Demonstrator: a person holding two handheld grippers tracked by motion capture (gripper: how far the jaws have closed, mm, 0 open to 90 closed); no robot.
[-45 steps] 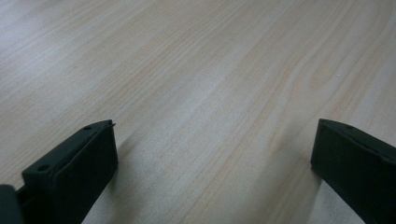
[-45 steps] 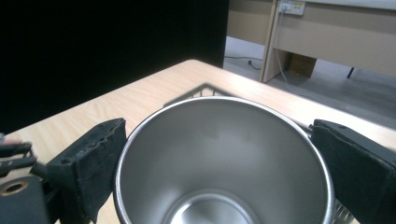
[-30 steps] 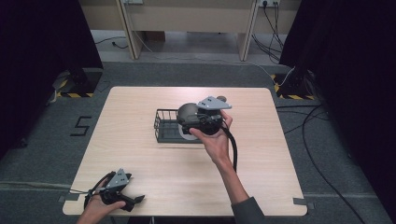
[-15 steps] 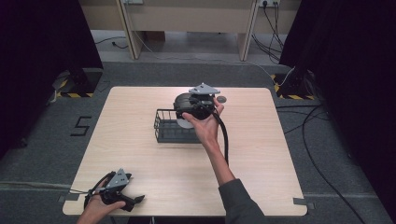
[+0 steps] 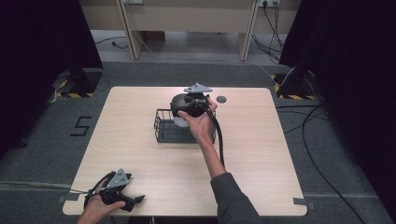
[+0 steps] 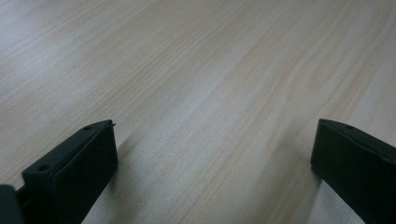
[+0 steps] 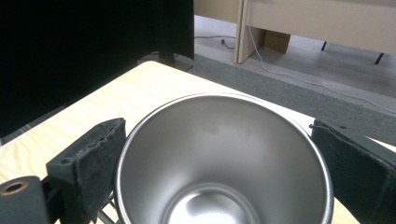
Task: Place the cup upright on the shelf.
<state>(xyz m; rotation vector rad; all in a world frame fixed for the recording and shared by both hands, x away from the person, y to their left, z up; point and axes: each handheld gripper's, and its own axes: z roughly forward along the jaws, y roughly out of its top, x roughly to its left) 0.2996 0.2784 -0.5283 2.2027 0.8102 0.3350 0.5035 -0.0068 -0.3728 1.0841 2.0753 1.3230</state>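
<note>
The right gripper [image 7: 219, 154] has its jaws pressed against the sides of a steel cup [image 7: 224, 158], holding it just above the wire basket [image 5: 164, 133]. The step looks like lifting the cup out, so next comes carrying it clear to bare table. The left gripper [image 6: 210, 168] rests spread on the table [image 6: 196, 70], well apart.

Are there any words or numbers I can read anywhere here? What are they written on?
"5" - one black number marked on the grey carpet floor, left of the pale wooden table.
The shiny steel cup between the right claw's jaws carries no lettering, nor does the black wire basket.
The yellow-and-black striped tape is a pattern, not writing.
</note>
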